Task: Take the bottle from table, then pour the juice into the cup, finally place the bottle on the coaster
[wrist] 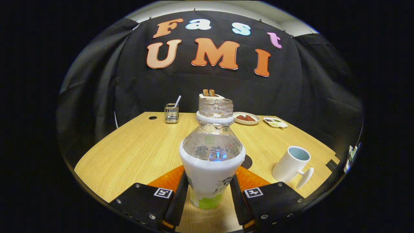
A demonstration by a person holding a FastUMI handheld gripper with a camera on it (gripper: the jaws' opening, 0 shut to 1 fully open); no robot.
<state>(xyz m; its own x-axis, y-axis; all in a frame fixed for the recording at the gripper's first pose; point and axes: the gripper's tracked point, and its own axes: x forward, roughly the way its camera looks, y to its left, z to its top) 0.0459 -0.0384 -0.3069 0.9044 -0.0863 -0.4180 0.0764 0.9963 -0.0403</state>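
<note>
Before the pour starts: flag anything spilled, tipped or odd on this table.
Nothing stands out. The uncapped bottle stands upright between the gripper fingers; the cup beyond them is upright, and the table looks dry.

coaster [247, 160]: mostly hidden behind bottle [211, 155]; toaster [210, 96]: lower body hidden by bottle neck; small tray [275, 122] contents: too small to tell

A clear plastic bottle [212, 152] wore a white-and-green label; the white ceramic cup [291, 164] showed pale blue inside, on a light wood-grain worktop [136, 149].
</note>
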